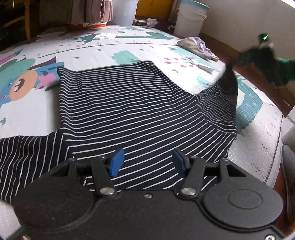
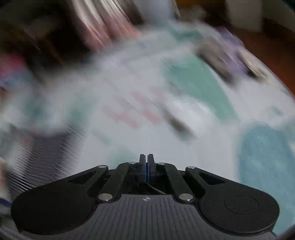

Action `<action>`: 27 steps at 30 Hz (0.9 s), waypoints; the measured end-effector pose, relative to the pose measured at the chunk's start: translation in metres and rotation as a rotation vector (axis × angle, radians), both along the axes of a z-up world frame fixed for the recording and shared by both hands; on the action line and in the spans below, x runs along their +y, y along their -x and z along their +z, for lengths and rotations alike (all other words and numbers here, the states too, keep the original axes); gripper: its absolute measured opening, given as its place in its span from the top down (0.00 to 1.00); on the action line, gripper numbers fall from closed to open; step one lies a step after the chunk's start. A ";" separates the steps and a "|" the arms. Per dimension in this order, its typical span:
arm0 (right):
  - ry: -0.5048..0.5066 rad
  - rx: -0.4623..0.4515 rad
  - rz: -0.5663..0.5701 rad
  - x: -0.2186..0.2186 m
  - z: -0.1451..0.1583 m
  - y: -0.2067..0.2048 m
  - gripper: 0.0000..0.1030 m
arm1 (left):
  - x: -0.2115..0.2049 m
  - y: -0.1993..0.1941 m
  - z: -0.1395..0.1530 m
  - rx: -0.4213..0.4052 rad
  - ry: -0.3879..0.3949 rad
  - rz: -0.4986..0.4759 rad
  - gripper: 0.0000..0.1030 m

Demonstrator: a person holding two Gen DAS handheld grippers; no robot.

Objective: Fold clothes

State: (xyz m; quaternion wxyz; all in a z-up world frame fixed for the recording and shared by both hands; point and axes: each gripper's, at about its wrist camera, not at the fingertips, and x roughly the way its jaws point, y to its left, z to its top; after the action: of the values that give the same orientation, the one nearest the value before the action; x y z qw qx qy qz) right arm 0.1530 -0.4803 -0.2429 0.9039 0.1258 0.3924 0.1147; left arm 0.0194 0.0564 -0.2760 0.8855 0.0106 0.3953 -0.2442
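Observation:
A navy shirt with thin white stripes point(image 1: 129, 103) lies spread on a cartoon play mat point(image 1: 103, 48). Its left sleeve point(image 1: 27, 157) lies flat at the lower left. My left gripper point(image 1: 146, 161) is open, its blue pads just above the shirt's near edge. The right sleeve point(image 1: 228, 85) is lifted off the mat at the right, pulled up by my blurred right gripper point(image 1: 265, 61). In the right wrist view the right gripper point(image 2: 147, 162) has its jaws pressed together; the cloth between them is not visible, and the striped shirt point(image 2: 36, 162) blurs at the lower left.
A small folded pale garment point(image 1: 199, 46) lies on the mat at the far right. A white bucket point(image 1: 189, 18) and another bin point(image 1: 123, 11) stand beyond the mat's far edge. Wooden floor point(image 1: 258, 81) borders the mat on the right.

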 end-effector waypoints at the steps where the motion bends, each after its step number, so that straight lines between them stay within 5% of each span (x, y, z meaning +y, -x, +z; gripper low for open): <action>1: 0.059 -0.013 -0.012 0.000 0.002 0.000 0.96 | 0.000 0.000 -0.001 0.006 0.000 0.002 0.44; 2: 0.170 0.011 -0.045 0.000 -0.004 -0.002 0.96 | 0.000 -0.001 -0.002 0.011 0.001 0.004 0.44; 4: 0.320 0.097 -0.107 -0.003 -0.021 -0.006 0.75 | -0.001 -0.001 -0.002 0.015 0.004 0.000 0.44; 7: 0.297 0.130 -0.180 -0.008 -0.035 -0.001 0.49 | -0.003 0.001 0.000 0.009 0.003 -0.009 0.44; 14: 0.268 0.111 -0.144 0.014 -0.059 0.012 0.51 | 0.000 0.001 -0.001 0.012 -0.002 -0.009 0.44; 20: 0.688 0.110 -0.005 0.078 -0.075 0.005 0.45 | 0.003 -0.001 -0.004 0.027 -0.009 0.006 0.44; 23: 0.607 0.042 -0.070 0.088 -0.055 0.004 0.52 | 0.004 -0.001 -0.003 0.024 -0.001 0.011 0.44; 27: 0.468 -0.083 0.056 0.142 -0.027 0.020 0.52 | 0.002 -0.004 -0.003 0.023 0.016 0.009 0.44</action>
State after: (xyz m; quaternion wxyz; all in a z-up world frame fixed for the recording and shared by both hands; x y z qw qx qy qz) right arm 0.1327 -0.3387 -0.2698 0.9203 -0.1027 0.3740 0.0508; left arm 0.0232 0.0586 -0.2793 0.8821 -0.0012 0.4033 -0.2435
